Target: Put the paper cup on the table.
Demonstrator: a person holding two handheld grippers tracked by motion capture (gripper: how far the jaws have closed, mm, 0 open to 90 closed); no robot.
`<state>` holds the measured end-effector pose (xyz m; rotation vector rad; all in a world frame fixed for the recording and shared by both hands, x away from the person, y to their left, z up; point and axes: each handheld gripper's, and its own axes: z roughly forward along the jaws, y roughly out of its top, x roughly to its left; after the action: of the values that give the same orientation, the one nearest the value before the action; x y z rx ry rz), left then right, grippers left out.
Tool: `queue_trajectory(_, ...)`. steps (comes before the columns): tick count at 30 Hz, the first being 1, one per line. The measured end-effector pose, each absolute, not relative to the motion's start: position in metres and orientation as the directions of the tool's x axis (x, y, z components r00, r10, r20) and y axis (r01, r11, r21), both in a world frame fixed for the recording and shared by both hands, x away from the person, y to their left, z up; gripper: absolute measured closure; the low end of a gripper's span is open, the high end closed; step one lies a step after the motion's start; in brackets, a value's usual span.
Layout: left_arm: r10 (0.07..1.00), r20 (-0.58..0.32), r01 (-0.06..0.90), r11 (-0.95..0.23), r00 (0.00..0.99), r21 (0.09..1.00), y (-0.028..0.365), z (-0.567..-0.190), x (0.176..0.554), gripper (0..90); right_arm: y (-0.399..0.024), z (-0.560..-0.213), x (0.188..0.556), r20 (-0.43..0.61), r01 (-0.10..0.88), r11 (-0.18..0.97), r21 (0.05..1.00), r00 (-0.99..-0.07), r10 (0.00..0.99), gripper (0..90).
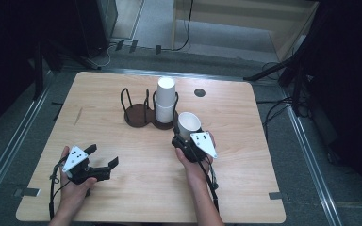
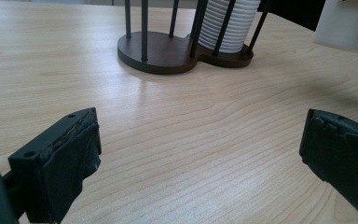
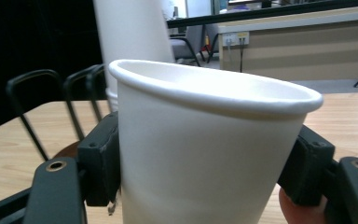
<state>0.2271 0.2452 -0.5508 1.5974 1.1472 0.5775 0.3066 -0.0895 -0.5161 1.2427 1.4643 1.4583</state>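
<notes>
A white paper cup (image 1: 189, 124) stands upright, mouth up, between the jaws of my right gripper (image 1: 185, 134), which is shut on it just in front of the rack. In the right gripper view the cup (image 3: 205, 144) is squeezed at both sides by the black pads (image 3: 103, 158). A dark wooden cup rack (image 1: 147, 117) with black wire loops holds a stack of upside-down white cups (image 1: 165, 100) in its right bay; its left bay is bare. My left gripper (image 1: 102, 157) rests low at the table's front left, jaws wide apart and holding nothing, with the rack (image 2: 168, 51) ahead of it.
The light wooden table (image 1: 122, 188) has a small dark round hole (image 1: 199, 92) near its far edge. Beyond the table lie grey floor, cables and dark stands. Bare wood spreads between the two hands and to the right of the rack.
</notes>
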Motion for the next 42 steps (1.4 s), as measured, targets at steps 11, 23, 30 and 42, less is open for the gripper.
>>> queue_trajectory(11, 0.892, -0.165, 0.388, -0.013, 0.422, 0.921, 0.243, -0.551, 0.228, 0.0, -0.114, -0.521, 0.329, 0.105, 0.134, -0.077, 0.988, -0.217, 0.970, 27.4)
queue_trajectory(23, 0.891, -0.172, 0.390, -0.006, 0.420, 0.921, 0.244, -0.551, 0.228, 0.0, -0.137, -0.528, 0.353, 0.014, 0.150, 0.007, 0.989, -0.136, 0.991, 27.4)
queue_trajectory(30, 0.890, -0.174, 0.387, -0.003, 0.421, 0.922, 0.244, -0.551, 0.228, 0.0, -0.145, -0.528, 0.366, -0.077, 0.168, 0.089, 0.982, -0.077, 0.994, 27.2)
queue_trajectory(42, 0.890, -0.184, 0.390, 0.007, 0.418, 0.921, 0.245, -0.551, 0.227, 0.0, -0.149, -0.539, 0.374, -0.084, 0.219, 0.090, 0.972, -0.035, 0.996, 25.3)
